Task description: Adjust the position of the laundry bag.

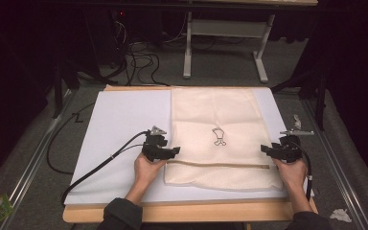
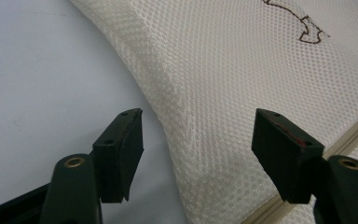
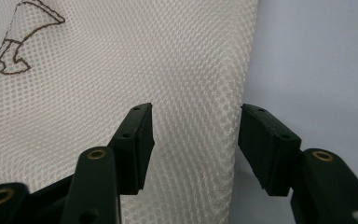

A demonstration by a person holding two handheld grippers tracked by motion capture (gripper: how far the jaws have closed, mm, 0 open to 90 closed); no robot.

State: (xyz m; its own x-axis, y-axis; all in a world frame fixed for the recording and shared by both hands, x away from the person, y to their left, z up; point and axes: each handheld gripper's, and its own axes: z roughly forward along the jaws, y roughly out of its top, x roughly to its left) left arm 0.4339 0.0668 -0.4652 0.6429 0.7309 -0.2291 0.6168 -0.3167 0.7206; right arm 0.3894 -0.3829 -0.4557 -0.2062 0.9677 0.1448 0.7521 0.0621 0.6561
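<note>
Jaws on both sides stand spread, nothing pinched between them. On my left gripper (image 2: 198,158) they straddle the left edge of the mesh bag (image 1: 215,139): one pad sits over the bare white board (image 1: 124,124), the other over the fabric, so a squeeze would catch the hem between them. My right gripper (image 3: 196,149) mirrors that at the bag's right edge, one pad over the mesh and one over the board beside it.

From the high view, I have the left hand (image 1: 146,170) and right hand (image 1: 292,172) at about the same distance up the bag, just above the zipper (image 1: 218,165) that runs across its near end. I judge that placement is deliberate: taking both side edges level with each other would let me lift or fold the bag evenly, without it skewing.

Flat on the white board on the counter (image 1: 187,212), the bag lies toward the board's right half, with its far end reaching the back edge. A small brown printed figure (image 1: 219,136) sits near its middle, between my two grippers, which tells me I am roughly centred on it lengthwise.

Thin, limp mesh like this may slip from a shallow bite, so I would want the pads well over each edge before closing.
</note>
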